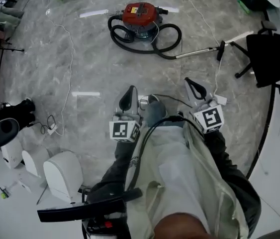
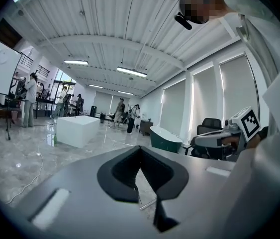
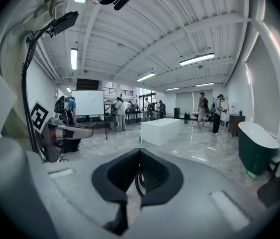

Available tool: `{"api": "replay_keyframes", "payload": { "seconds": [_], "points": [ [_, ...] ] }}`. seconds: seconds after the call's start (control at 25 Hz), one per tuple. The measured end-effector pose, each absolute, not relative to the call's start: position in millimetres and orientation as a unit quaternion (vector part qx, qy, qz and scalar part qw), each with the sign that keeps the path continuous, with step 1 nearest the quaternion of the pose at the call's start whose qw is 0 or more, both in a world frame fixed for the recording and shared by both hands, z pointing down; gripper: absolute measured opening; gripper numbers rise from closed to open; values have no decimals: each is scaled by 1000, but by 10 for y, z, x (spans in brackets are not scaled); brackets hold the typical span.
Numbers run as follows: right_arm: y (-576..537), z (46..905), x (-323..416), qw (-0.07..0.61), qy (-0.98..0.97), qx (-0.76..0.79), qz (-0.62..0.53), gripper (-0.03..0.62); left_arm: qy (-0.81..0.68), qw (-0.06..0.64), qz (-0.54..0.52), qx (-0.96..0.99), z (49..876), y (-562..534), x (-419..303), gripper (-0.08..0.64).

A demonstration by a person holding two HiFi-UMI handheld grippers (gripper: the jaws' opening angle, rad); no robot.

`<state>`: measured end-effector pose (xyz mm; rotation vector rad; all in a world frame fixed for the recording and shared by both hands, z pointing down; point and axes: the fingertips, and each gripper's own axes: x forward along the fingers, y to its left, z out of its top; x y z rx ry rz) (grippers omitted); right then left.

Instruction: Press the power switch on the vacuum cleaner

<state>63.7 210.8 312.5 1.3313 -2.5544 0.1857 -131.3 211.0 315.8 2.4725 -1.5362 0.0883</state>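
Observation:
The red canister vacuum cleaner (image 1: 140, 15) stands on the marble floor far ahead, with its black hose (image 1: 130, 43) coiled round it. Its metal wand (image 1: 199, 51) lies out to the right. Both grippers are held close to the person's body, well short of the vacuum. My left gripper (image 1: 129, 94) points forward with its jaws together and nothing between them. My right gripper (image 1: 194, 86) is the same, shut and empty. The left gripper view looks across the hall over the shut left gripper (image 2: 140, 149). The right gripper view looks over the shut right gripper (image 3: 140, 151).
A black office chair (image 1: 271, 59) stands at the right. White rounded machines (image 1: 62, 174) sit near the lower left. A thin white cable (image 1: 70, 59) runs down the floor to a power strip (image 1: 52, 130). A white block (image 3: 159, 129) and several people stand far off.

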Motion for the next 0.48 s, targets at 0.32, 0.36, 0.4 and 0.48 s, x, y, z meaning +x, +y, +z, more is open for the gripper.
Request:
{"api": "replay_keyframes", "payload": {
  "seconds": [0.32, 0.36, 0.4, 0.48],
  "points": [
    [3030, 3067, 1302, 117, -871, 468, 91, 0, -506, 108, 37, 855, 3028, 2886, -412, 2],
    [3147, 3128, 1390, 117, -871, 468, 95, 0, -505, 111, 39, 855, 3045, 3018, -341, 2],
    [3245, 3190, 1476, 117, -869, 470, 97, 0, -504, 114, 43, 855, 3070, 3135, -290, 2],
    [3391, 3276, 1621, 121, -864, 479, 98, 0, -503, 119, 54, 854, 3121, 3304, -241, 2]
  ]
}}
